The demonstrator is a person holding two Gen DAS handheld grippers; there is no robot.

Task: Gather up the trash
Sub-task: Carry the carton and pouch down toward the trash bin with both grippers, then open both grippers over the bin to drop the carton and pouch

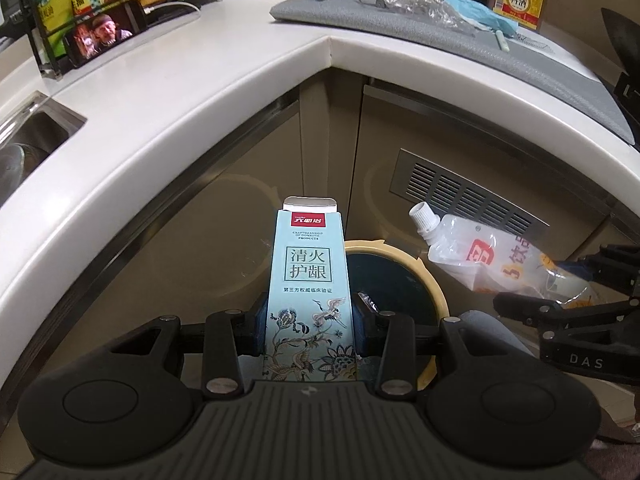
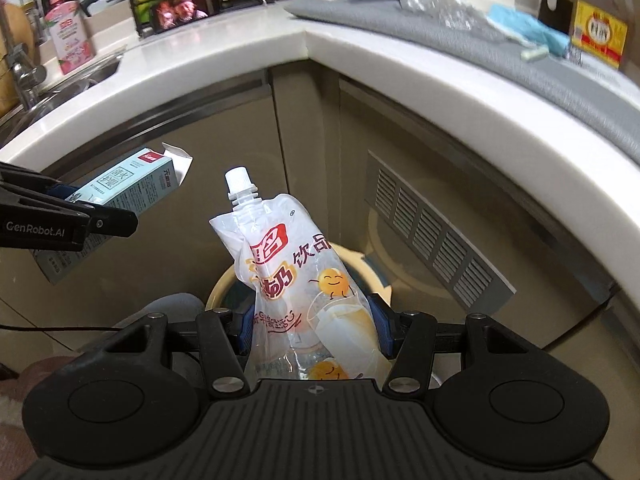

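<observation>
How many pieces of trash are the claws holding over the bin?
2: a light blue carton in the left claw, and a clear drink pouch in the right claw. More trash may lie unseen inside the bin.

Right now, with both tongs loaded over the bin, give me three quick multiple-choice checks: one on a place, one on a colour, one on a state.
1. Where does the phone stand?
A. In the sink
B. On the counter, against the black rack
C. On the grey mat

2. What colour is the rim of the trash bin?
A. Pale yellow
B. Red
C. Green

3. What state is the box in the left tongs in?
A. Crushed flat
B. Sealed shut
C. Top flap open

Answers:
1 B: its lit screen leans at the foot of the rack on the white counter.
2 A: a pale yellow ring surrounds the dark bin liner.
3 C: the flap at the top stands open, clearest in the right wrist view, where the right tongs hold the drink pouch.
</observation>
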